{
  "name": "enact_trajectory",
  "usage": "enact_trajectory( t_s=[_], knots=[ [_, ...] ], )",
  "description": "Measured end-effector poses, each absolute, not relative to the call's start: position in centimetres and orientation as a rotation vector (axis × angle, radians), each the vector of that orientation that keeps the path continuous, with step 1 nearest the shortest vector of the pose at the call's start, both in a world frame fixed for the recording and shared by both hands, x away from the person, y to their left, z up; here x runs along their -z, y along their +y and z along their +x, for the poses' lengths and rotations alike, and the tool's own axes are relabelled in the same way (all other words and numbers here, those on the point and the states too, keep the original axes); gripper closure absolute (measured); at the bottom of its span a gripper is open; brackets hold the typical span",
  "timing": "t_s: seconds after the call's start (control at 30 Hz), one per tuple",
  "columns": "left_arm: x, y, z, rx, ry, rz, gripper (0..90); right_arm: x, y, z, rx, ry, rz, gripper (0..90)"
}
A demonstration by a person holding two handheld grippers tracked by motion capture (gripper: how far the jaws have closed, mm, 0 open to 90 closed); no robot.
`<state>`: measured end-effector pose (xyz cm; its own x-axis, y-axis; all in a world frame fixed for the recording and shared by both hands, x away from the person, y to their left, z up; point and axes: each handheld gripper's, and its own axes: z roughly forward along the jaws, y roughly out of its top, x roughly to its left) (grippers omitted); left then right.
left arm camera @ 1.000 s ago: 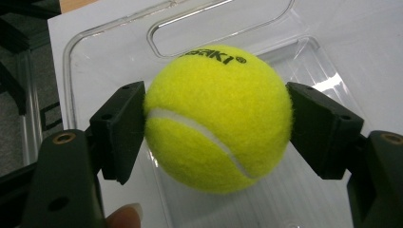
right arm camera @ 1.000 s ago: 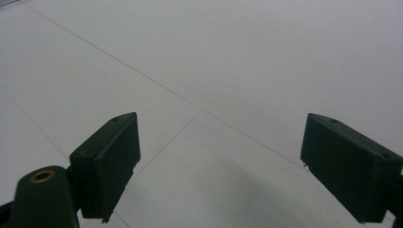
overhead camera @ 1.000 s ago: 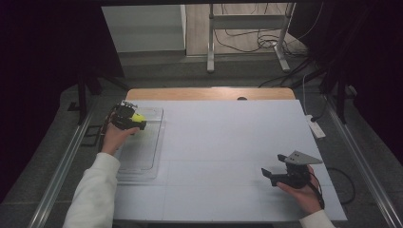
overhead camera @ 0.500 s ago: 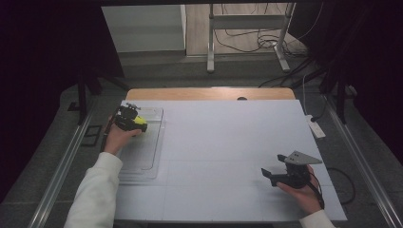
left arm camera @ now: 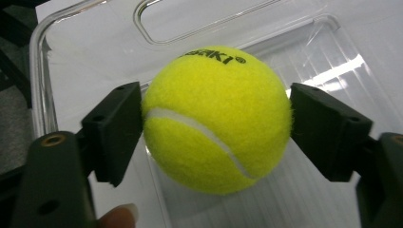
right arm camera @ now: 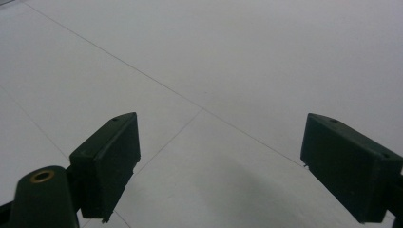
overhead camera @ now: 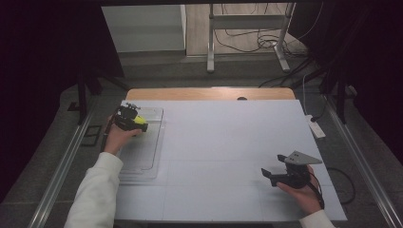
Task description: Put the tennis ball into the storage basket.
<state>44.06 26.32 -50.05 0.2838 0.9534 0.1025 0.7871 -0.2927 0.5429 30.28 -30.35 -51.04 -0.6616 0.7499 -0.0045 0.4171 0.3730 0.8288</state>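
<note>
right now your left gripper (left arm camera: 216, 121) has its 2 black jaws pressed against either side of a yellow tennis ball (left arm camera: 217, 118), so the ball is clamped between them. in the left gripper view the ball hangs over a clear plastic tray (left arm camera: 76, 57), with the tray's handle cut-out showing just beyond the top of the ball, and black lettering runs along the ball's upper edge, partly cut off. a white seam curves across the ball's face. one of your fingertips (left arm camera: 116, 217) peeks in at the bottom edge, below the left jaw.

from the high view, your left hand (overhead camera: 118, 137) holds that gripper over the far end of the tray, which sits at the left edge of the white table (overhead camera: 228, 142), and the ball shows as a yellow spot at the gripper's tip. whether the ball touches the tray floor, you cannot tell from these views.

your right gripper (right arm camera: 221, 164) is well apart from all this, near the table's right front corner. its jaws are spread wide with only bare white tabletop between them
</note>
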Motion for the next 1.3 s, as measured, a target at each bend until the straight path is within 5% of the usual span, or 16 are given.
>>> enact_trajectory(
  t_s=[0.27,1.3],
  knots=[
    [49.3,26.6,43.6,-0.569,1.553,2.110,13.7,51.1,-30.4,30.3,-1.194,2.257,1.017,13.6],
    [46.7,27.4,39.8,-0.527,1.399,1.891,13.2,51.2,-30.7,30.6,-1.215,2.254,1.039,13.6]
  ],
)
